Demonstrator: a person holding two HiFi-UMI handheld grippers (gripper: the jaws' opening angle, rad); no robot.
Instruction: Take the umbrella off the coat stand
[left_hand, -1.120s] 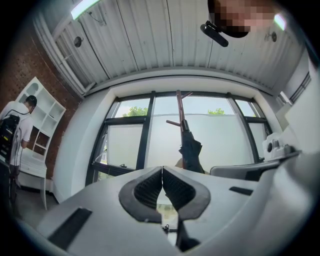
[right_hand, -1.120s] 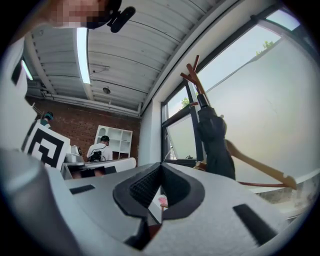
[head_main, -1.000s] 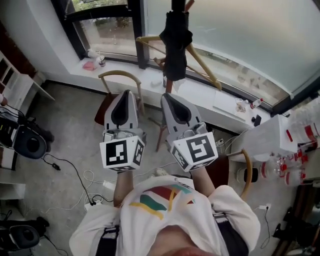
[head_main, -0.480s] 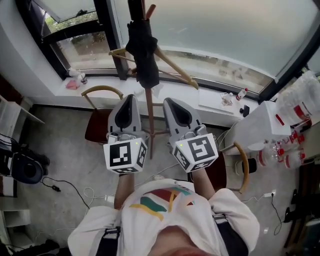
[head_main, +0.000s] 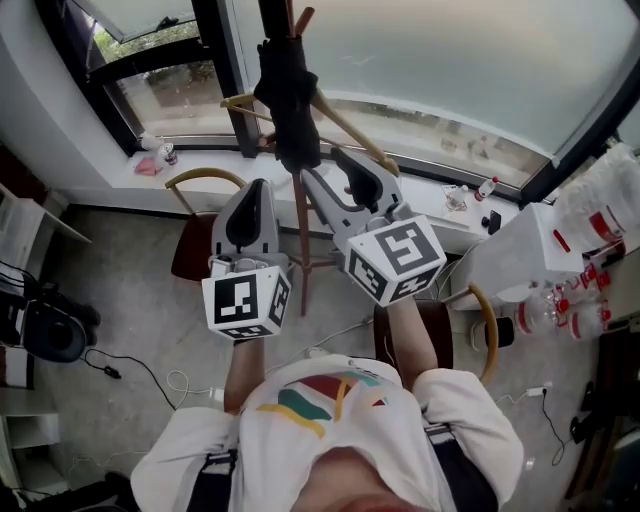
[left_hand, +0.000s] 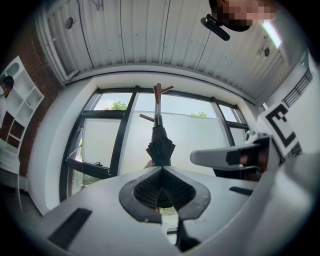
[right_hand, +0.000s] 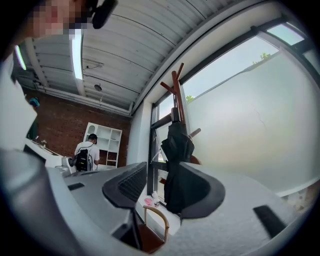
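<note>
A black folded umbrella (head_main: 287, 100) hangs from the top of a wooden coat stand (head_main: 300, 230) in front of the window. My right gripper (head_main: 322, 163) is raised just below and to the right of it; its jaws are opening and nothing is pressed between them. In the right gripper view the umbrella (right_hand: 177, 150) hangs just beyond the parted jaws of the right gripper (right_hand: 162, 185). My left gripper (head_main: 253, 195) is lower, left of the stand's pole, and shut. From the left gripper (left_hand: 161, 172) the umbrella (left_hand: 160, 147) is straight ahead on the stand (left_hand: 158, 100).
A chair with a curved wooden back (head_main: 205, 180) stands left of the coat stand below the windowsill (head_main: 200, 160). Another chair (head_main: 487, 335) and a white table with bottles (head_main: 590, 290) are at the right. Cables (head_main: 130, 375) lie on the floor. A person with a backpack (right_hand: 86, 155) stands far off.
My right gripper has risen and moved forward toward the umbrella, and its jaws have parted. The left gripper has stayed shut and has hardly moved in the last half second.
</note>
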